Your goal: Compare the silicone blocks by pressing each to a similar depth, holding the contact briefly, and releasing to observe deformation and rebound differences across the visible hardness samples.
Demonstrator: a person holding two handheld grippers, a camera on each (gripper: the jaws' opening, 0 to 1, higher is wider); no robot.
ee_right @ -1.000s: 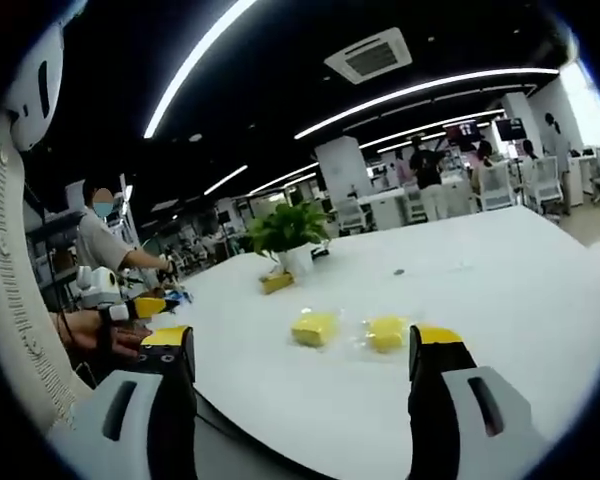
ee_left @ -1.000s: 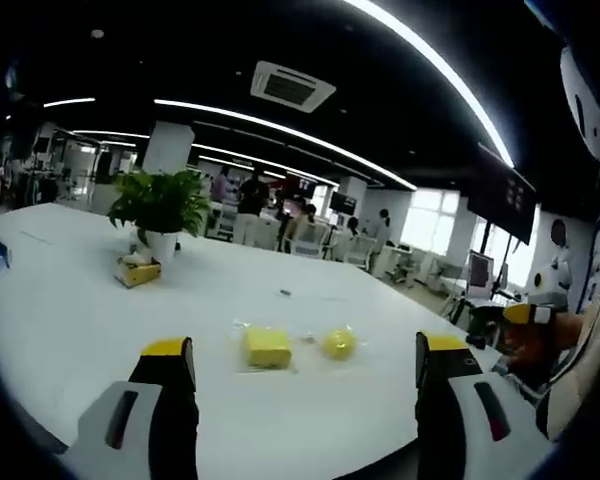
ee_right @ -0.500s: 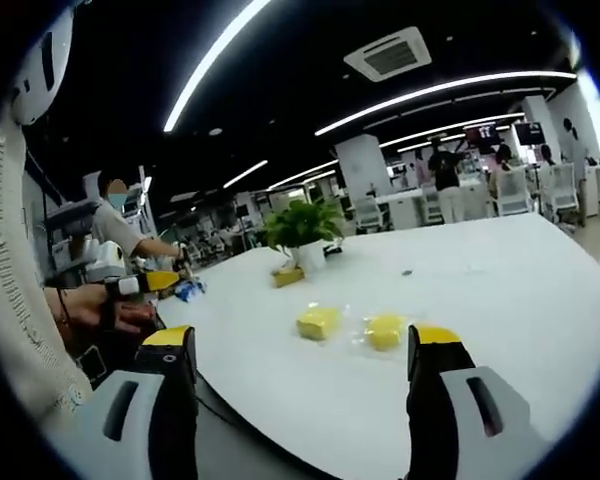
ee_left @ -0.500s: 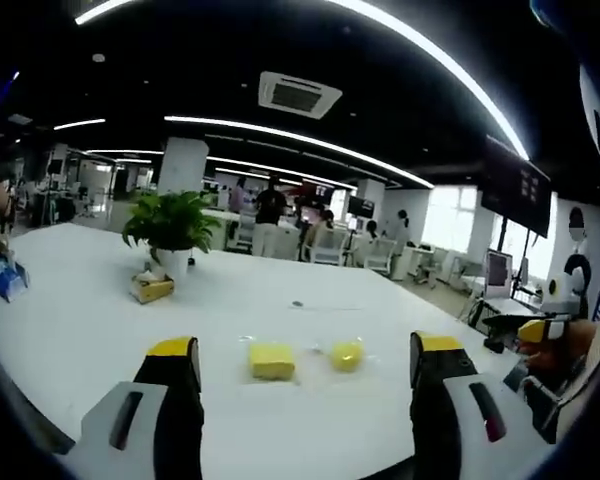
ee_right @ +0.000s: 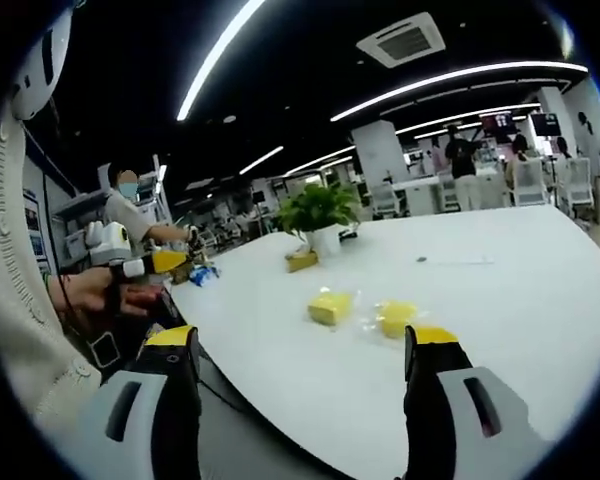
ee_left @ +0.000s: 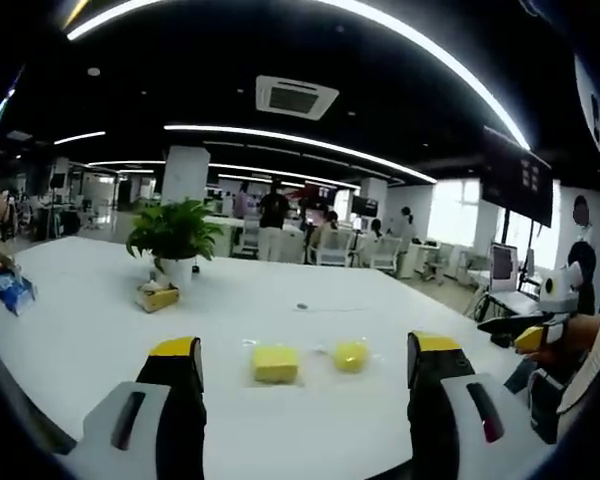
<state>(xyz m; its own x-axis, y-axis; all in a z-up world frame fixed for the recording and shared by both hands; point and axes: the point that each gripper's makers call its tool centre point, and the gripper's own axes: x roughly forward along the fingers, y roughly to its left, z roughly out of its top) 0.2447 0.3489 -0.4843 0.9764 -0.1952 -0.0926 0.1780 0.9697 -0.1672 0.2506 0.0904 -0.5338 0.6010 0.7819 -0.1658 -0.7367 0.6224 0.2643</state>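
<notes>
Left gripper view: we see the large white round-edged table (ee_left: 80, 340) running ahead of us, with both silicone samples lying on it well forward of the jaws. The left gripper (ee_left: 302, 352) is spread wide, holding nothing; the square yellow silicone block (ee_left: 275, 363) and the rounder yellow silicone block (ee_left: 350, 354) sit in the gap between its two jaws as seen from the camera, each on a clear film wrapper, just beside one another but apart.

In the right gripper view, the right gripper (ee_right: 300, 345) is likewise spread and empty. The same two samples, square block (ee_right: 330, 307) and rounder block (ee_right: 396, 318), lie ahead of it on the table (ee_right: 520, 300).

We judge that neither gripper has made contact yet, so the approach step is in hand. The square block lies nearer the left gripper's side, the rounder one nearer the right gripper's.

A potted green plant in a white pot (ee_left: 173, 240) and a small yellow box (ee_left: 156, 297) stand well beyond the samples. Nothing stands between the jaws and the blocks.
</notes>
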